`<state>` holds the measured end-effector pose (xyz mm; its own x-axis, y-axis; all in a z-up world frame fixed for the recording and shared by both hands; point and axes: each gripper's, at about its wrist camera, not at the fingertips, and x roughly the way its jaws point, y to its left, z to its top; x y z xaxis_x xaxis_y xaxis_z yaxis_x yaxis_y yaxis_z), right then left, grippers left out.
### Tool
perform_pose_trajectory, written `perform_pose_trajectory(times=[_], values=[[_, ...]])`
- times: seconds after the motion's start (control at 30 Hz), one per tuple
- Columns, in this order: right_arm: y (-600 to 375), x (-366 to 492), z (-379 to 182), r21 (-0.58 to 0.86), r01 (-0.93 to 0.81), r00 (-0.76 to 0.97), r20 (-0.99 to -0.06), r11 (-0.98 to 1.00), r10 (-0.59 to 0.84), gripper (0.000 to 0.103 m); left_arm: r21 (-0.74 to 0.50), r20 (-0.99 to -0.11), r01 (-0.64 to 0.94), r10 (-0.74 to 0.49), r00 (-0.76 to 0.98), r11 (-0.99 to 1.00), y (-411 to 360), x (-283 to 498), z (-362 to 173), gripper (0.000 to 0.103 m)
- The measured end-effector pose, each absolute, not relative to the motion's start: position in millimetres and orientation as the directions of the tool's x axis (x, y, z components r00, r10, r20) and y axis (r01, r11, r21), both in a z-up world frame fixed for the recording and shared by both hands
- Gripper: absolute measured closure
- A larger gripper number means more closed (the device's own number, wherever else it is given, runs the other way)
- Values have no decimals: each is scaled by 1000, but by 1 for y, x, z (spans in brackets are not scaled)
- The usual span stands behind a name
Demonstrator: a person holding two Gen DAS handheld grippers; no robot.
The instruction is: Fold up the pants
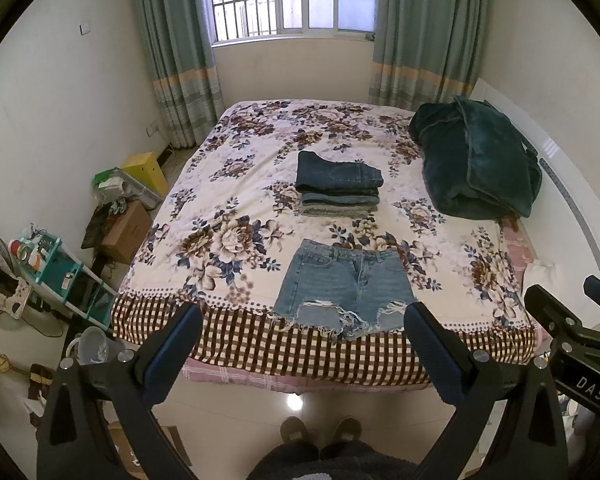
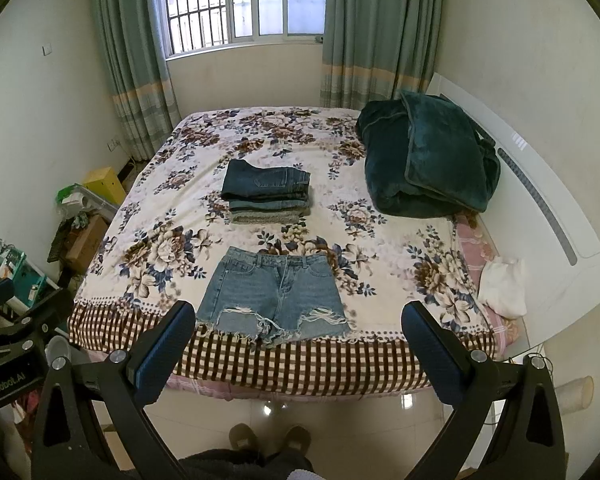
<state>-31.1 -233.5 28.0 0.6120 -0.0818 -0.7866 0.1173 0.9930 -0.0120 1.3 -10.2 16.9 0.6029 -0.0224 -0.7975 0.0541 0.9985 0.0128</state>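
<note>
Light blue denim shorts with frayed hems lie flat, front up, at the near edge of the bed, waistband toward the far side; they also show in the right wrist view. Behind them sits a stack of folded jeans, also in the right wrist view. My left gripper is open and empty, held back from the bed in front of the shorts. My right gripper is open and empty, likewise short of the bed edge. Its body shows at the right edge of the left view.
The bed has a floral cover with a checked border. A bundled dark green blanket lies at its right rear beside a white headboard. Boxes and a teal shelf crowd the floor on the left. My slippered feet stand on the tiled floor.
</note>
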Motion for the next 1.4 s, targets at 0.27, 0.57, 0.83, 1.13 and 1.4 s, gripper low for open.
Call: perform_pose_trajectory(times=[0.27,0.57,0.83,1.13,1.4], values=[[-234,-32,33,-10,117,611,-787,993,-80,0,7,-796,58,-29,605,998,-16,0,22,0],[-236,-32,52,-9,113,617,-783,994,-77,0,6,-792,56,-30,609,998,-16,-3,21,0],[-235,-29,61,-8,107,619,-782,994,-73,0,-3,-795,60,-39,605,998,-17,-2,26,0],[-234,-31,61,-10,108,621,-781,994,-76,0,-4,-793,57,-38,608,998,-15,-4,25,0],[-233,-31,63,-13,108,621,-780,994,-78,0,-5,-794,59,-40,607,998,-16,-4,26,0]])
